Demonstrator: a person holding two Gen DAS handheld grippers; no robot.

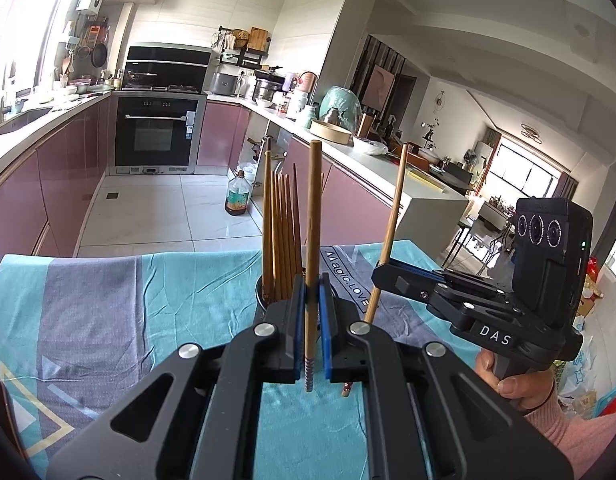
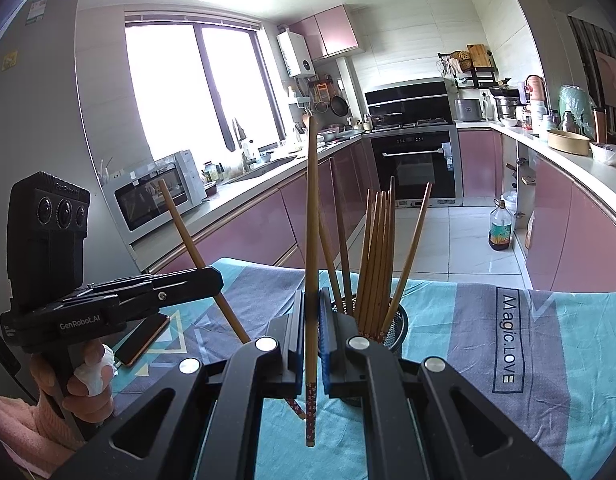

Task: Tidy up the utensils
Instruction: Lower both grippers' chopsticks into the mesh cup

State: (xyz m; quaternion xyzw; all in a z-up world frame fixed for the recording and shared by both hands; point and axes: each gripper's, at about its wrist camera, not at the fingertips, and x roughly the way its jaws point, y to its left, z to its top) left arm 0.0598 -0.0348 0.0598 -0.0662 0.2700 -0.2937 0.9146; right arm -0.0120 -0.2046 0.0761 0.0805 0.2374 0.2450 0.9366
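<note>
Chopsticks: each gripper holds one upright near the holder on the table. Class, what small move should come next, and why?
Probably carry the left gripper forward and lower its chopstick into the holder. The holder stands just ahead with the other chopsticks upright inside, and both grippers' jaws are shut on single sticks not yet stowed.

I see a table under a teal-and-grey cloth (image 2: 448, 320); on it stand a mesh holder (image 2: 396, 330) and, apparently, a phone (image 2: 143, 338).

Two grippers (image 1: 312, 300) (image 2: 311, 312), each clamped on one chopstick (image 1: 312, 240) (image 2: 311, 240). Just beyond them, one holder (image 2: 400, 328) with roughly nine chopsticks; exact number unclear.
</note>
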